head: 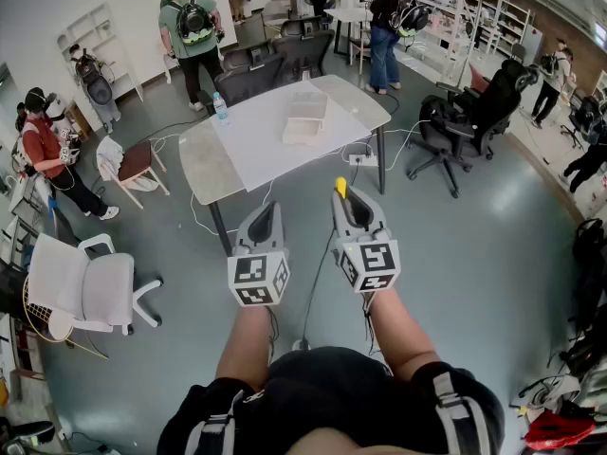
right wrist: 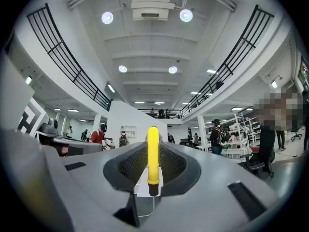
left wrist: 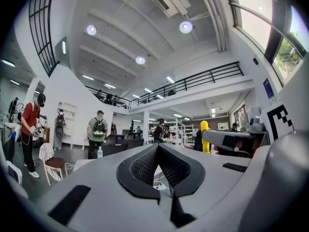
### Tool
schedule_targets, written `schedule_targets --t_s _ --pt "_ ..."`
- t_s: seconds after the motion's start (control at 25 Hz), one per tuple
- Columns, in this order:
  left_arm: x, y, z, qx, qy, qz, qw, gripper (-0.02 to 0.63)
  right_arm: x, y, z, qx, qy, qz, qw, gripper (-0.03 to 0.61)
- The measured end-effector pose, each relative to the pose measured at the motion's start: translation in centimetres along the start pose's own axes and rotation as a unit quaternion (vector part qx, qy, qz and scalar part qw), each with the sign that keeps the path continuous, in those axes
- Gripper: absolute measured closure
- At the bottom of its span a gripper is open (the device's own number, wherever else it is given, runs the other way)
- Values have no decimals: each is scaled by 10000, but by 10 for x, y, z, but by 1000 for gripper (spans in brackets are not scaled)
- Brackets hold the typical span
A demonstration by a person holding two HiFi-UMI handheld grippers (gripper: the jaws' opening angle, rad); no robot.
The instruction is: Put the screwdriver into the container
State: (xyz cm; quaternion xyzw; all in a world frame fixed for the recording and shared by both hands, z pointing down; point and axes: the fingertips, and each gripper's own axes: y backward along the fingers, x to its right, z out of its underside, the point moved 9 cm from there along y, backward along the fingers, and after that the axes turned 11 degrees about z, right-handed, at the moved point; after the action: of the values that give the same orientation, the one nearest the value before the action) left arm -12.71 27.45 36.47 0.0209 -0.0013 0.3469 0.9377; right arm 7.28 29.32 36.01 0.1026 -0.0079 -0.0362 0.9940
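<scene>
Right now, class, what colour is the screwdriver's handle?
The screwdriver has a yellow handle; the right gripper view shows it best.

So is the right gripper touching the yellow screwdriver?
Touching. The right gripper view shows the pads of the right gripper pressed on both sides of the yellow screwdriver, holding it upright.

no words or numbers can be read: the marker cubes (head: 258, 280) on the left gripper (head: 269, 209) and right gripper (head: 343, 199) bear only black-and-white square patterns, and the blue wall sign (left wrist: 267, 89) is too small.
</scene>
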Motion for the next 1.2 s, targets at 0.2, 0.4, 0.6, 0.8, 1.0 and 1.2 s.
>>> schedule_targets --t_s 0.2,0.4,0.6,0.8,1.0,1.2 --pt "-5 -2 -1 -10 -18 19 10000 603 -3 -5 3 -36 16 2 10000 512" --pt "-13 -4 -2 -5 1 74 10000 603 -11 -11 2 24 -62 -5 10000 512" --pt "-24 -4 1 -12 31 111 9999 603 -19 -16 3 128 -97 47 9999 512" --pt "-47 -7 2 36 58 154 9999 603 -33 -30 8 161 -133 86 9997 512" --pt "-67 -14 5 43 57 256 9996 603 -46 -48 13 140 -81 98 9998 512" --pt "-95 -16 8 117 36 355 9993 603 -65 -65 18 228 9 120 9997 512"
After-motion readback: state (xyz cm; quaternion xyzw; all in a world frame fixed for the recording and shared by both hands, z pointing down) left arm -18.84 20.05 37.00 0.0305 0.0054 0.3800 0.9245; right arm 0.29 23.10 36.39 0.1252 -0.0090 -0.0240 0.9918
